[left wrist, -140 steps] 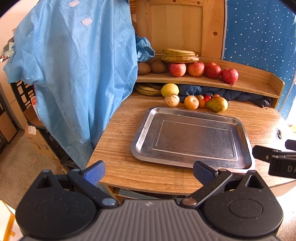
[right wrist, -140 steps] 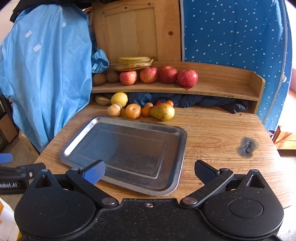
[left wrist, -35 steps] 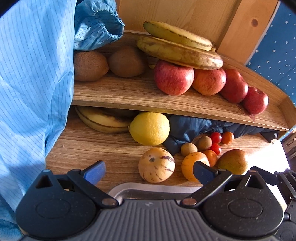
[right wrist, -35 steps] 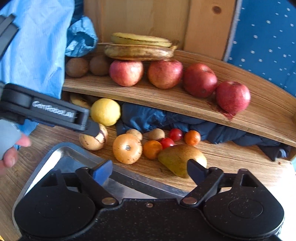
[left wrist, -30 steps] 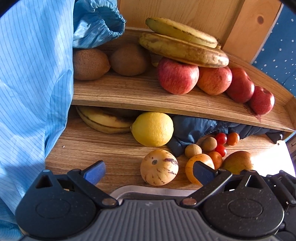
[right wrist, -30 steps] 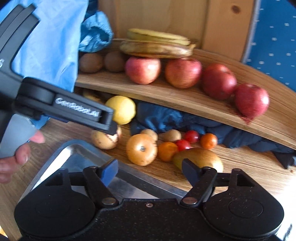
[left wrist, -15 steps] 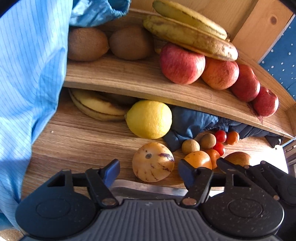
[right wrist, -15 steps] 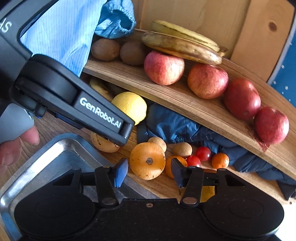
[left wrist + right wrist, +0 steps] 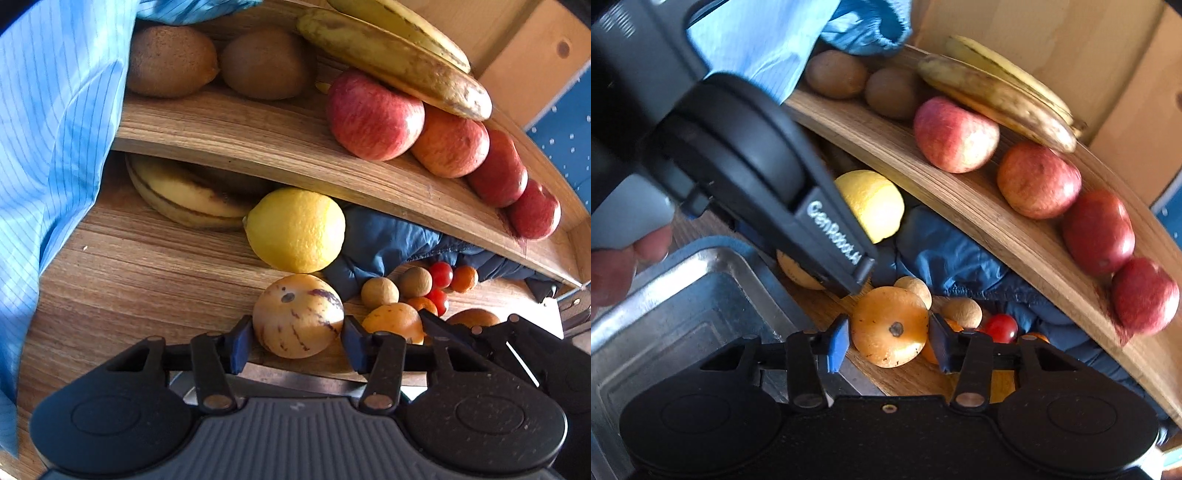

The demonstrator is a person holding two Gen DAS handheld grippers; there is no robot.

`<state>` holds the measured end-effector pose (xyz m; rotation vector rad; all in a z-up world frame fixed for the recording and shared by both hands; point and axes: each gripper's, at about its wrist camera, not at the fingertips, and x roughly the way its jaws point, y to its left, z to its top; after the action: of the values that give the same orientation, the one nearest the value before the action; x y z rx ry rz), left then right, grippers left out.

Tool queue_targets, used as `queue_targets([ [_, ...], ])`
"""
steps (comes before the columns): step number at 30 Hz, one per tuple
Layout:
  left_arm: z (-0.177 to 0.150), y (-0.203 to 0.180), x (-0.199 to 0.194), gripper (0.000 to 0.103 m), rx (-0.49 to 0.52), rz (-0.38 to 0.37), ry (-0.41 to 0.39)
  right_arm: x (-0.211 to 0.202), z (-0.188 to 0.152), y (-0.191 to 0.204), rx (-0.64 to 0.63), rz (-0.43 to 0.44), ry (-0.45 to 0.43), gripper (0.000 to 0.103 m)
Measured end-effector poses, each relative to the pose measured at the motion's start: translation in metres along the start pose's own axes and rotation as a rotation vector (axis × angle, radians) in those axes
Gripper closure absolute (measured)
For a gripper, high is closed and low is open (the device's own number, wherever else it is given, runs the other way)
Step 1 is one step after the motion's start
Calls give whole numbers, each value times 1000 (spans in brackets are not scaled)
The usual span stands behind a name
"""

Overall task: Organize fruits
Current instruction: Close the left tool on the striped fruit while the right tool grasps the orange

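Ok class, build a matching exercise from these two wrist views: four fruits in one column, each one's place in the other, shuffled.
Things:
1. striped melon
2. orange
3. lemon
4. kiwis

Places:
A. on the upper shelf
B. between the left tool's fingers
C. on the table by the dark blue cloth
D. between the right tool's fingers

Pairs: 1-B, 2-D, 3-C, 4-A

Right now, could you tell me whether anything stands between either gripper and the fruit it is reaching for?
Nothing visible does. The left gripper has the striped fruit between its open fingers; the right gripper has the orange between its own.
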<state>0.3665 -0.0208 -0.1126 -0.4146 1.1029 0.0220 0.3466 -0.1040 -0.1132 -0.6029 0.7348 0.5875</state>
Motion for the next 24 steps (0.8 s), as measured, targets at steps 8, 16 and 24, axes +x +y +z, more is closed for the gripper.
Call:
queue_targets([
  [8, -1, 9, -9, 49, -4, -22, -14, -1, 1, 8, -52, -40, 11, 56],
  [16, -6, 9, -24, 49, 16, -45, -36, -10, 0, 9, -39, -68, 10, 56],
  [24, -15, 12, -44, 49, 34, -65, -53, -28, 0, 19, -39, -94, -4, 56],
])
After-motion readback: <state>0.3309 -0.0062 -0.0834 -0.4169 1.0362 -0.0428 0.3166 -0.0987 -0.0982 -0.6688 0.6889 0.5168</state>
